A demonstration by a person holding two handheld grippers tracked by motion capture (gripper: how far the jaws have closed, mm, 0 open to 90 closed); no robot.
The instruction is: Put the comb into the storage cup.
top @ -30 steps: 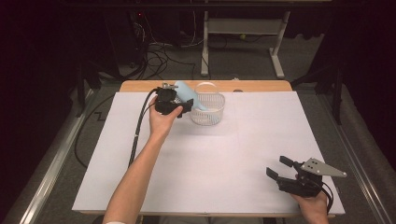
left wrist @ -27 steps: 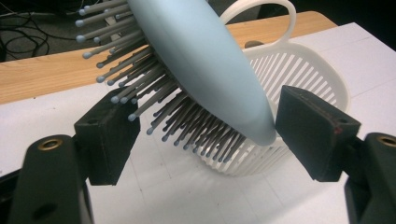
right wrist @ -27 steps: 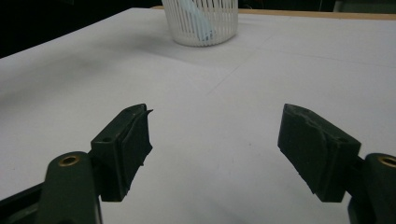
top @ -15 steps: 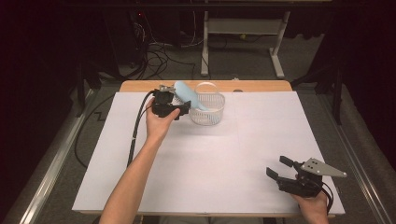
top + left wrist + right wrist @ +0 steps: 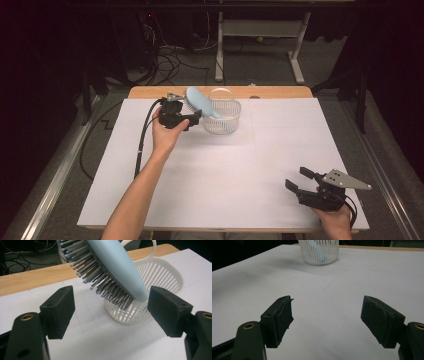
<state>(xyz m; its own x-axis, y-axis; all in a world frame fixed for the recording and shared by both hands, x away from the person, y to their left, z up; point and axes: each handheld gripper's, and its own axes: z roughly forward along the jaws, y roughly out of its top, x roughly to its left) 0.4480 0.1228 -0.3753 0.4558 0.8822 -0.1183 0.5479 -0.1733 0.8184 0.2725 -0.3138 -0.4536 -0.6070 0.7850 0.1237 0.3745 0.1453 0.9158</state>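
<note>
I'm keeping the left gripper [image 5: 110, 312] open beside the released blue hairbrush [image 5: 117, 267], which leans unmoved in the white basket [image 5: 160, 275]; right gripper [image 5: 327, 322] idling open.

The left forearm stretches far forward, its hand holding the black left tongs [image 5: 196, 118] level with jaws standing apart, nothing pressed between the pads. The right tongs [image 5: 301, 180] sit low and near, jaws spread wide.
</note>
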